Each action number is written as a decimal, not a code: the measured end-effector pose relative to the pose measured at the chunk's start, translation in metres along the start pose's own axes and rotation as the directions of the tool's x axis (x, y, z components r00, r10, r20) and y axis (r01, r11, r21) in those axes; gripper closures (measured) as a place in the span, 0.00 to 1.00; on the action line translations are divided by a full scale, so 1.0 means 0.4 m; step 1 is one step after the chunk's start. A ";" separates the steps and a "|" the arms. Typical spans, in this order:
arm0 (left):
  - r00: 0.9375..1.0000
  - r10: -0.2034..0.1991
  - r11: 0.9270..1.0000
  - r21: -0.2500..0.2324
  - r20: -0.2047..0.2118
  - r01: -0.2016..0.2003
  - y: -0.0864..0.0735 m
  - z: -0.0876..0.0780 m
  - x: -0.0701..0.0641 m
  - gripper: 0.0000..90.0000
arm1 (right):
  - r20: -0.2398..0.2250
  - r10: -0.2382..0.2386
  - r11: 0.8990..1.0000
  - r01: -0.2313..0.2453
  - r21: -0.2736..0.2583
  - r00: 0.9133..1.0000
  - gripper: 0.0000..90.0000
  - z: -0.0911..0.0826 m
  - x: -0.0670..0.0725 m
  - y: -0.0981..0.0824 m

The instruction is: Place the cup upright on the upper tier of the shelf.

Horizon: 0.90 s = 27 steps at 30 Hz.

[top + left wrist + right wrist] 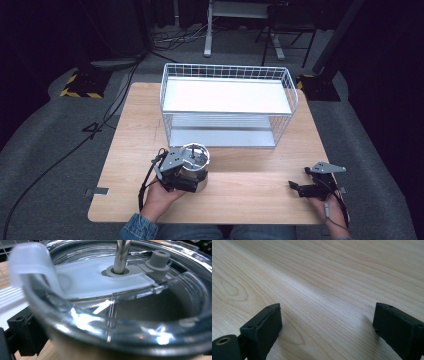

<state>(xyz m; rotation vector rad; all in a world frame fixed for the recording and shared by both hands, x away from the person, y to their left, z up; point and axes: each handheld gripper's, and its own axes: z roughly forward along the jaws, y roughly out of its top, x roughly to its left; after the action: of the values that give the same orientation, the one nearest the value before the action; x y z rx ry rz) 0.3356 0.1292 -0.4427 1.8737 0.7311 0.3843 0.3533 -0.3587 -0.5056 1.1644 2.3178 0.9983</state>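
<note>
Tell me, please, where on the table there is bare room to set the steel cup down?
Bare wood lies between the left gripper with its steel cup and the right gripper, and left of the wire shelf rack on the table. A narrower strip runs before the rack. The rack crowds the far middle.

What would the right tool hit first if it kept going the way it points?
Probably nothing soon: the right tool, open, points low along the bare table. Angled slightly downward, it would likely scrape the wood first.
</note>
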 end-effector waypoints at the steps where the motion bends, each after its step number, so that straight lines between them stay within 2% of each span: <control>1: 1.000 0.005 1.000 -0.001 -0.009 -0.005 -0.001 0.003 -0.002 0.00 | 0.000 0.000 1.000 0.000 0.000 1.000 0.10 0.000 0.000 0.000; 4: 0.999 0.018 1.000 -0.004 -0.026 -0.019 -0.006 0.008 -0.007 0.01 | 0.001 0.002 1.000 -0.002 -0.001 1.000 0.11 0.000 0.000 0.000; 8: 1.000 0.015 1.000 -0.023 -0.015 -0.016 -0.012 0.004 -0.002 0.03 | 0.002 0.003 1.000 -0.003 -0.001 1.000 0.11 -0.001 0.000 0.000; 16: 1.000 0.023 0.999 -0.030 -0.014 -0.023 -0.014 0.003 -0.004 0.04 | 0.002 0.005 1.000 -0.005 -0.003 1.000 0.12 -0.001 0.000 0.000; 27: 1.000 0.027 0.999 -0.019 -0.004 -0.027 -0.012 -0.001 -0.006 0.04 | 0.000 0.000 1.000 0.000 -0.008 1.000 0.15 -0.002 0.000 -0.001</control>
<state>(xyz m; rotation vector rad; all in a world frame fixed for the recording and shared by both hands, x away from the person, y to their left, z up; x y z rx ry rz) 0.3322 0.1291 -0.4468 1.8671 0.7031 0.4110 0.3526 -0.3592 -0.5052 1.1616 2.3113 1.0072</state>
